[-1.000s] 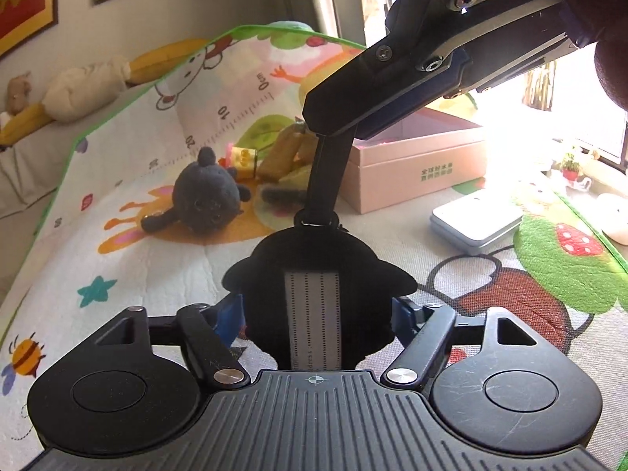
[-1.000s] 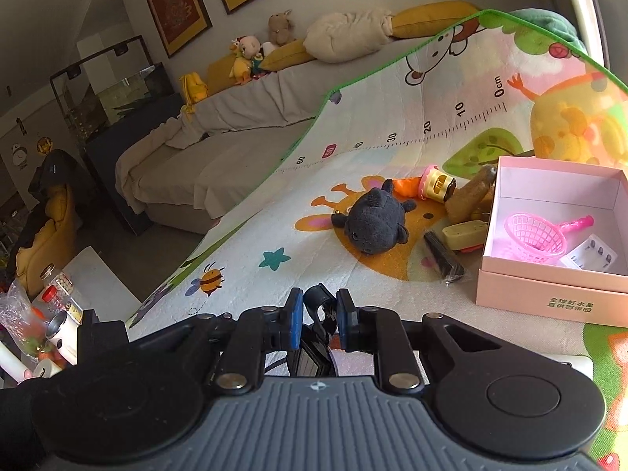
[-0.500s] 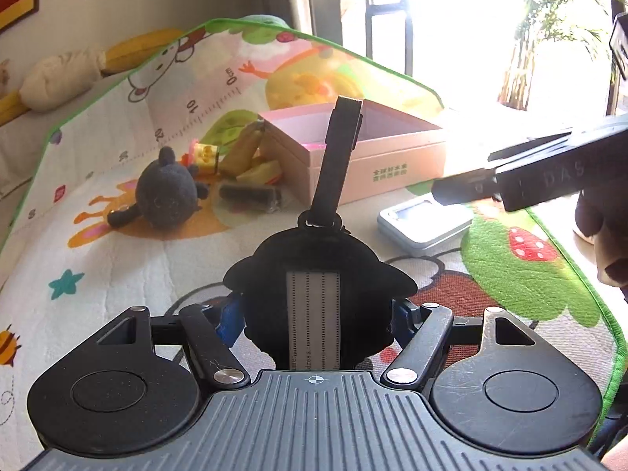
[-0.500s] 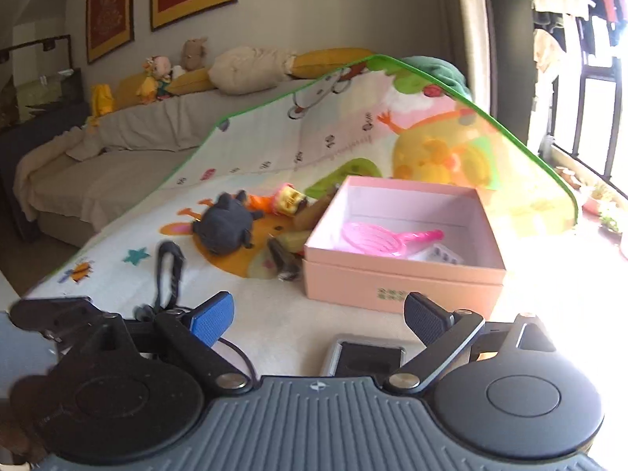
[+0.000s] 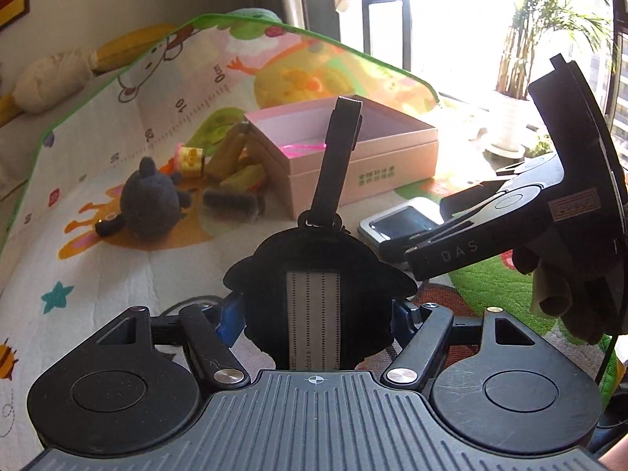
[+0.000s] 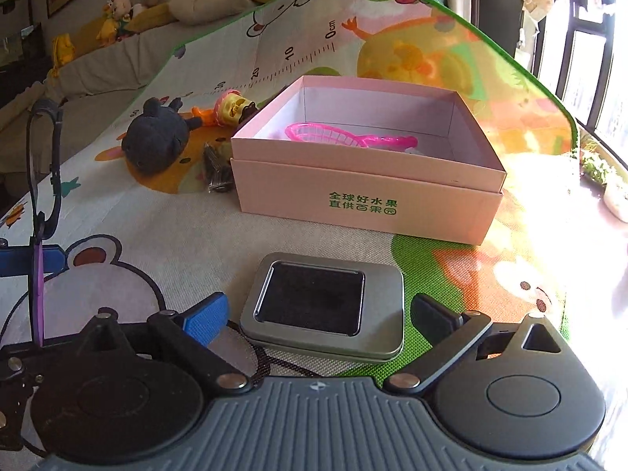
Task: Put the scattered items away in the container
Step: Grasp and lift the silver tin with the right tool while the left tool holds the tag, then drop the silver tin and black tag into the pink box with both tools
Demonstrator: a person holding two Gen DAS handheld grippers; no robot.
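While the big play mat (image 6: 157,235) with its cartoon animals lay spread out and curled up at the far end, a pink box (image 6: 365,196) sat open on it. That box was the container. Inside it lay a pink toy net (image 6: 333,135) near the back wall.

Just left of the box, on the mat, sat a dark grey plush toy (image 6: 155,141). Close by were a little yellow and orange toy (image 6: 231,108), some brown and yellow blocks (image 5: 235,157) leaning beside the box, and a dark fuzzy stick (image 5: 233,200) touching the box's corner area.

In front of the box, on the mat, lay a flat silver tin (image 6: 324,310) with a dark window in its lid.

The right hand-held gripper (image 6: 318,314) was low over the mat with its fingers on each side of the tin. Its jaws were closing, but the pads were not yet pressing on the tin.

The left hand-held gripper (image 5: 316,314) was pinching a black luggage tag (image 5: 314,294) by its sides. The tag's strap (image 5: 339,153) stuck straight up in front of the box, so the tag was in the air and not in the box.
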